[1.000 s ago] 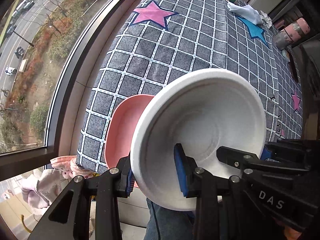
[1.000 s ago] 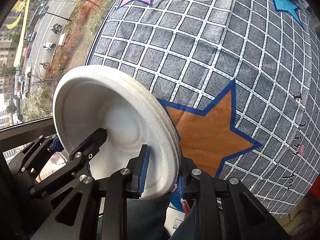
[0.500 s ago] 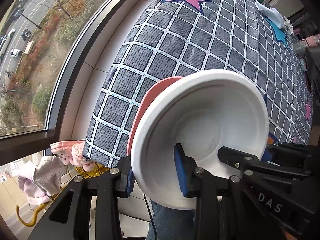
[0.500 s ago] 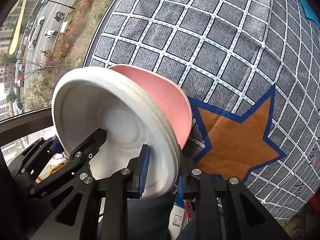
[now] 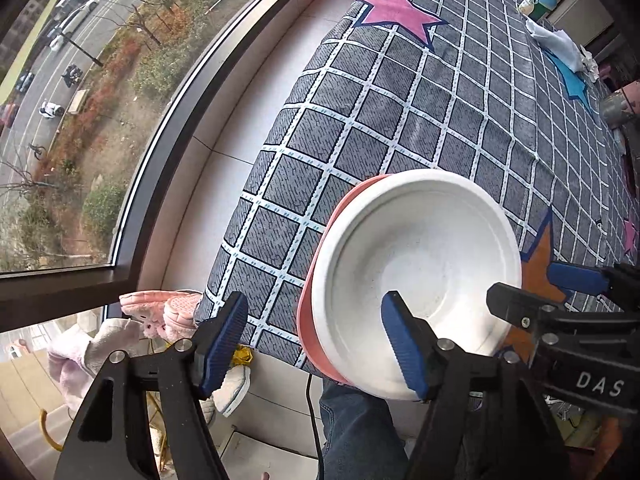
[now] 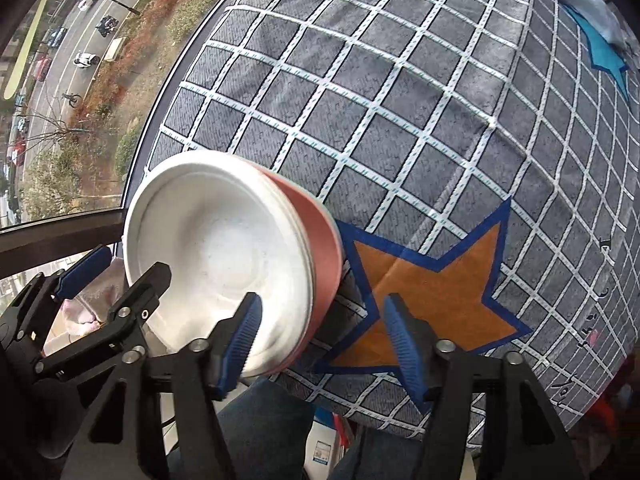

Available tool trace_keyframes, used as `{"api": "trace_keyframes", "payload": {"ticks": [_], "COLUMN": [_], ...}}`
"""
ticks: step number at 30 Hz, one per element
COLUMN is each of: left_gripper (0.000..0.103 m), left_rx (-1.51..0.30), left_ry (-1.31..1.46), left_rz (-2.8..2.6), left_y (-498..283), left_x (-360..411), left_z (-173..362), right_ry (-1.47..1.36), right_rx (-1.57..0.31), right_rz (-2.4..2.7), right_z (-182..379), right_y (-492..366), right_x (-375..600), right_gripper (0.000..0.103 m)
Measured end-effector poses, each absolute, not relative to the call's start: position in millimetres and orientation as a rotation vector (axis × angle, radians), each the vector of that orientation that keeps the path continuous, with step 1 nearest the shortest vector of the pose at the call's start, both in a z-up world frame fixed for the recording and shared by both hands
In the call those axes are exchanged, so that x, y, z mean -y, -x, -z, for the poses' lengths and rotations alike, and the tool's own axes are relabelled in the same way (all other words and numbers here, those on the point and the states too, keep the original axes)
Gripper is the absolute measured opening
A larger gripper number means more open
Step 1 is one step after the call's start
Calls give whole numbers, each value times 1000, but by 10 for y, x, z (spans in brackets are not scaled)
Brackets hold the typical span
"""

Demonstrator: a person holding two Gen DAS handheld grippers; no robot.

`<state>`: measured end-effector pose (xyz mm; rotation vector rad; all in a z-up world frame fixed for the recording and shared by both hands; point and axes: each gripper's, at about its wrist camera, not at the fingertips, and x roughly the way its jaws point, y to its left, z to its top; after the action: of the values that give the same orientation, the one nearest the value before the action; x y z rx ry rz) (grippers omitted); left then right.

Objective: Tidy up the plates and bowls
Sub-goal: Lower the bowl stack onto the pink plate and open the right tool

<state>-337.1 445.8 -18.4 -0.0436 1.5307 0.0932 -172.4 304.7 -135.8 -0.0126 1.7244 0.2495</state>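
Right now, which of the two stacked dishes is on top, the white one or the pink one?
The white dish: its whole inside faces up, nested in the pink dish, of which only the outer rim shows.

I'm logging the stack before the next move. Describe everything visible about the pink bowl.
The pink bowl looks like smooth, matte salmon-pink plastic with a plain wall; only its outer side and rim edge show. It sits near the table's front edge on the checked tablecloth, beside the orange star. White dishes nest inside it, hiding its interior. Both the left hand-held gripper and the right hand-held gripper are open around it. Whether a finger touches it is unclear.
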Motion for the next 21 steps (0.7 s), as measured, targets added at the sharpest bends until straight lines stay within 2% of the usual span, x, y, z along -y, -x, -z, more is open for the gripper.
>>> {"api": "trace_keyframes", "payload": {"ticks": [5,7,14,21], "left_gripper": [92,103,103,103], "left_rx": [-1492,-1483,-1461,-1425], "left_ry": [39,9,-11,-62], "left_rz": [-65,-56,6,14], "left_y": [3373,3360,3340,3358], "left_x": [-4410,-4354,-4251,-4168], "left_z": [50,1,-122,-245], "right_ry": [-71,-75,11,33], "right_rx": [-1708,-1696,-1613,-1606], "right_rz": [-249,-255,-259,-264], "right_z": [1202,1156,983,833], "right_y": [1733,1744,1758,1773], "right_x": [-2913,-2918,-3016,-3103], "right_gripper": [78,103,103,103]}}
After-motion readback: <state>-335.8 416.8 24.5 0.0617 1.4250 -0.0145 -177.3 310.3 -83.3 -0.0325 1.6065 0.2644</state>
